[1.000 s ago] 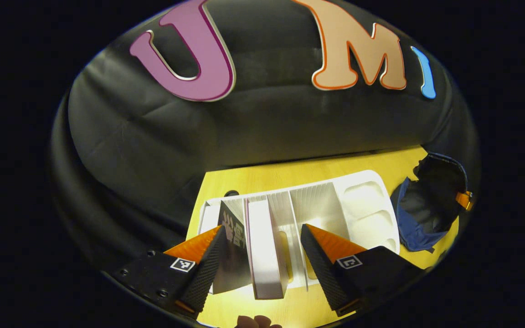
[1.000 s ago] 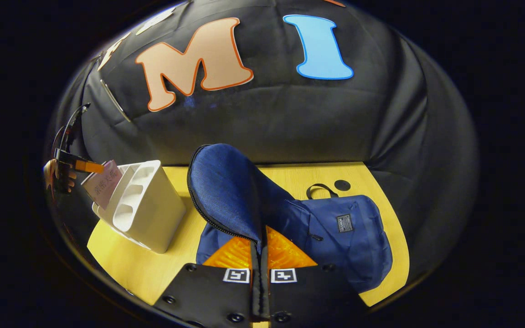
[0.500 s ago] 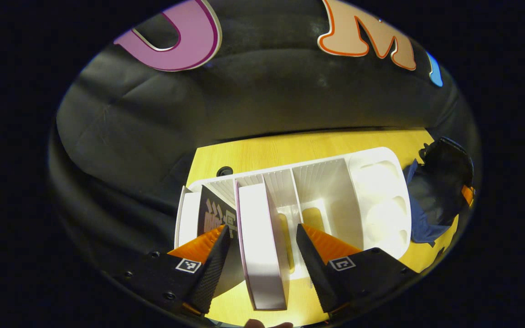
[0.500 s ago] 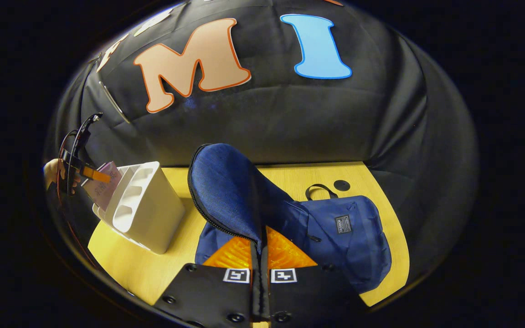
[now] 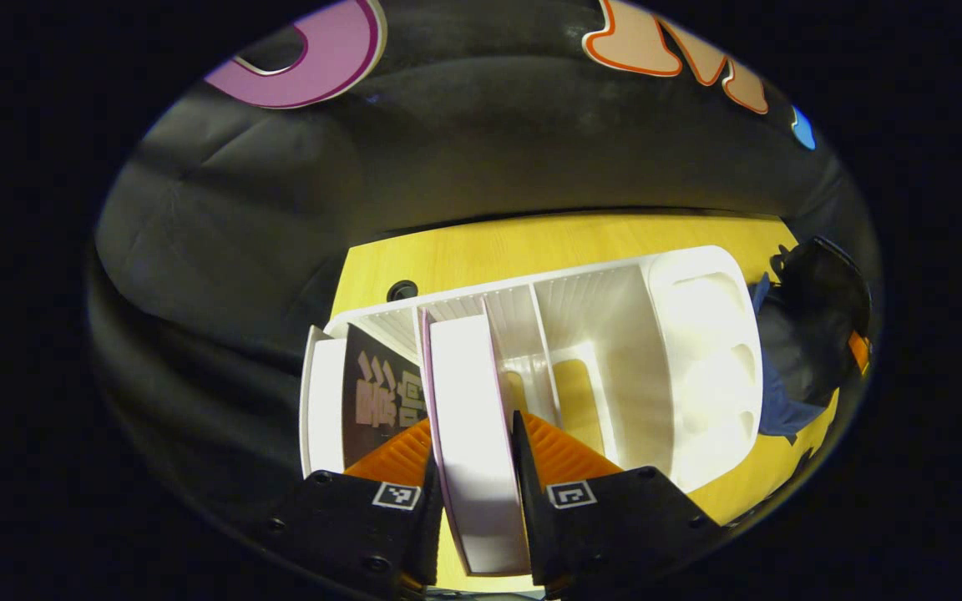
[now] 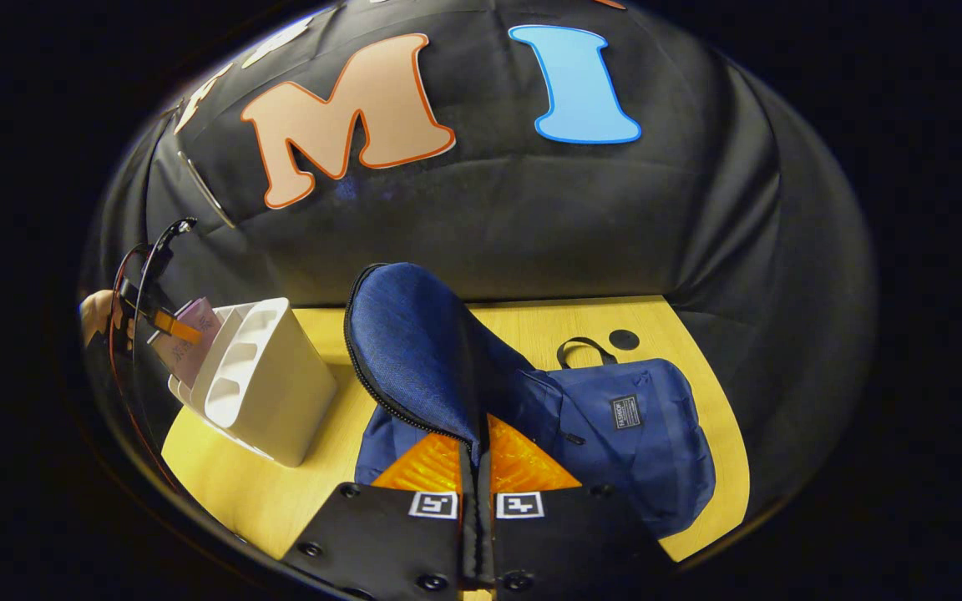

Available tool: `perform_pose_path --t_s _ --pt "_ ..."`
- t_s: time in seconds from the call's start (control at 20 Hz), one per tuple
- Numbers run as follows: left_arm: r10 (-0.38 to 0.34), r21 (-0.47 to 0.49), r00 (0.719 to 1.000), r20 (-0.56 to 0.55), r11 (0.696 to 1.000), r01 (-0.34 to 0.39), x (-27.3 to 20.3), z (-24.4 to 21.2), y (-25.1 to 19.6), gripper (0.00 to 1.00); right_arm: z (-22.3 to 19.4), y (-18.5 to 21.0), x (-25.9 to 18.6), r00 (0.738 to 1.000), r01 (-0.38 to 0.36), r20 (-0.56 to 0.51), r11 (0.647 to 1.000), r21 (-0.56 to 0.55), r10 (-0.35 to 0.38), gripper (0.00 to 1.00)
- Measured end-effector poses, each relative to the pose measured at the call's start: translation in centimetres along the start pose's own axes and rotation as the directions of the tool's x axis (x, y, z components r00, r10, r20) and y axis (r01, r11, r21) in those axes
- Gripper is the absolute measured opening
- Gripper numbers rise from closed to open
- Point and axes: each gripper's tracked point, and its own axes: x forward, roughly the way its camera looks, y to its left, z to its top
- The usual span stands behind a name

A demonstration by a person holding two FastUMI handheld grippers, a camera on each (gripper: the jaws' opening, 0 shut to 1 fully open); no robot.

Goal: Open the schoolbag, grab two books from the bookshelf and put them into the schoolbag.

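Observation:
A white bookshelf (image 5: pixel 615 284) stands on the yellow table, seen from above in the left gripper view. In its left slots stand a pink-covered book with white page edges (image 5: pixel 468 392) and a dark book (image 5: pixel 377 401). My left gripper (image 5: pixel 474 438) is shut on the pink-covered book, one finger on each side. In the right gripper view the blue schoolbag (image 6: pixel 640 442) lies on the table. My right gripper (image 6: pixel 477 455) is shut on its zip-edged flap (image 6: pixel 414 351) and holds the flap upright. The bookshelf (image 6: pixel 268 384) stands to the left, with the left gripper (image 6: pixel 159 321) over the pink-covered book (image 6: pixel 193 334).
The yellow table (image 6: pixel 581 321) has a round cable hole (image 6: pixel 623 340) behind the bag and another hole (image 5: pixel 402 290) behind the shelf. The shelf's right side has small rounded compartments (image 5: pixel 711 351). A hand (image 6: pixel 97 313) holds the left gripper. Black cloth walls close in behind.
My left gripper has come down over the shelf and its fingers have closed from wide apart onto the pink-covered book. The right gripper keeps the bag flap raised, unmoved.

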Motion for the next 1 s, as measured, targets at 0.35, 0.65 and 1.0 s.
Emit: perform_pose_path --t_s 0.35,0.65,1.0 --pt "-0.034 -0.006 0.999 -0.019 0.999 0.033 -0.4 -0.1 -0.7 0.33 -0.1 0.0 -0.1 1.0 0.002 0.006 1.0 0.0 -0.002 0.03" --pt "-0.03 -0.011 0.999 0.018 0.999 0.03 -2.0 0.6 0.6 0.34 0.0 -0.1 -0.1 1.0 0.008 0.01 1.0 0.008 -0.008 0.03" --pt "-0.054 -0.089 0.997 0.061 0.994 0.06 -4.6 1.0 2.6 0.32 0.1 -0.1 -0.2 1.0 0.011 0.011 1.0 0.003 -0.011 0.03"
